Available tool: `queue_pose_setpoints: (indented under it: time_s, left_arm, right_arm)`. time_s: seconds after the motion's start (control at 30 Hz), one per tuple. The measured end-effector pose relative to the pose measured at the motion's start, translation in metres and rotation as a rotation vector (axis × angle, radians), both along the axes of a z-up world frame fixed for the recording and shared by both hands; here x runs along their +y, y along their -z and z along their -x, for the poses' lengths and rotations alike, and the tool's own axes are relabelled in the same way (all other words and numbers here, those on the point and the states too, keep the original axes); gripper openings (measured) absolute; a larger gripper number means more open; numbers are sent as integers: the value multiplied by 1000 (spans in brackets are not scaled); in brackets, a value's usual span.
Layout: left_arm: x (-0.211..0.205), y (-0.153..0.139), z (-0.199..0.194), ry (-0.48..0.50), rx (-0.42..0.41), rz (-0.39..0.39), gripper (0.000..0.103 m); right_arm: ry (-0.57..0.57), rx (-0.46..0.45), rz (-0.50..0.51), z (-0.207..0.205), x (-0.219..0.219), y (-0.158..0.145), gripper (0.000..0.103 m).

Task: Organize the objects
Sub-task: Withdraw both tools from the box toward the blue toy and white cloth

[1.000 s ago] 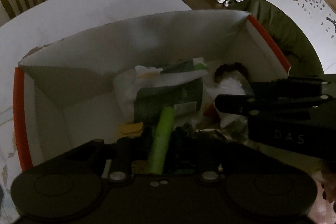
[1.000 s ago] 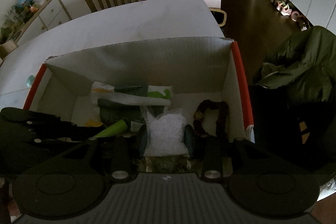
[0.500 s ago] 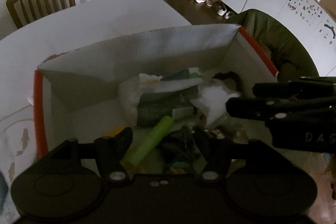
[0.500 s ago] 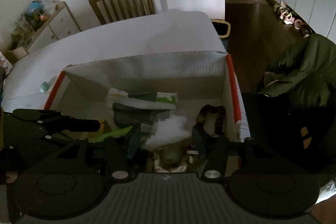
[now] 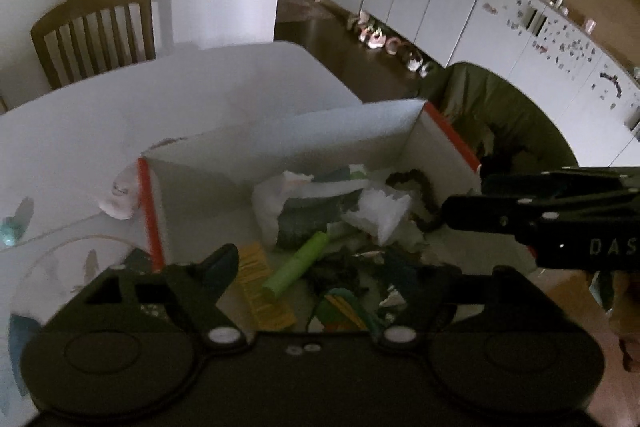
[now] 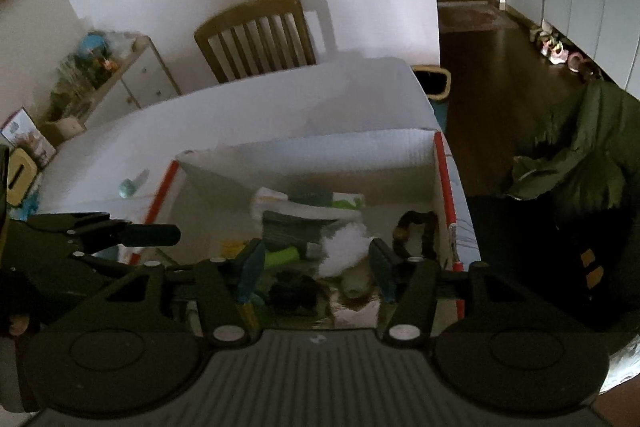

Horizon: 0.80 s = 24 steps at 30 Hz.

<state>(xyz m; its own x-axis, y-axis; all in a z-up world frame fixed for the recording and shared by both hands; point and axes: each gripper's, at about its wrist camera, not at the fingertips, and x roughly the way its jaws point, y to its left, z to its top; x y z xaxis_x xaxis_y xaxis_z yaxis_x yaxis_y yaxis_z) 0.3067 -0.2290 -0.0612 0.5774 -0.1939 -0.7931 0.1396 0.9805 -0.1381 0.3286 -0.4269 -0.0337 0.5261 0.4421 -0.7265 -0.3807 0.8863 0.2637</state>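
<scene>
Both grippers stood over the cardboard box (image 5: 448, 135) — left gripper (image 5: 320, 267) and right gripper (image 6: 316, 259) opening, gripping nothing. The green tube (image 5: 298, 265) and white bag (image 6: 344, 251) lay inside — best lift clear without snagging them.

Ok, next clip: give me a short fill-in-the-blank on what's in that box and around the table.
1. The cardboard box has side rims coloured ____.
2. The tube lying in the box among the other items is light ____.
3. Behind the white table stands a wooden ____.
4. Neither the left gripper nor the right gripper holds anything; both sets of jaws are ____.

Missing words: red; green; chair; opening
</scene>
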Motion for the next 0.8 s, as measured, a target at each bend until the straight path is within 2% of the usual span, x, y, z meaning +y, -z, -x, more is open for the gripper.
queue_pose_setpoints:
  time_s: [0.43, 0.8]
  left_arm:
    - [49, -44, 50, -20, -126, 37, 91]
    - [106, -59, 78, -12, -181, 40, 101]
  right_arm:
    - [-11, -64, -46, 45, 31, -26, 71]
    - [5, -94, -57, 81, 85, -36, 80]
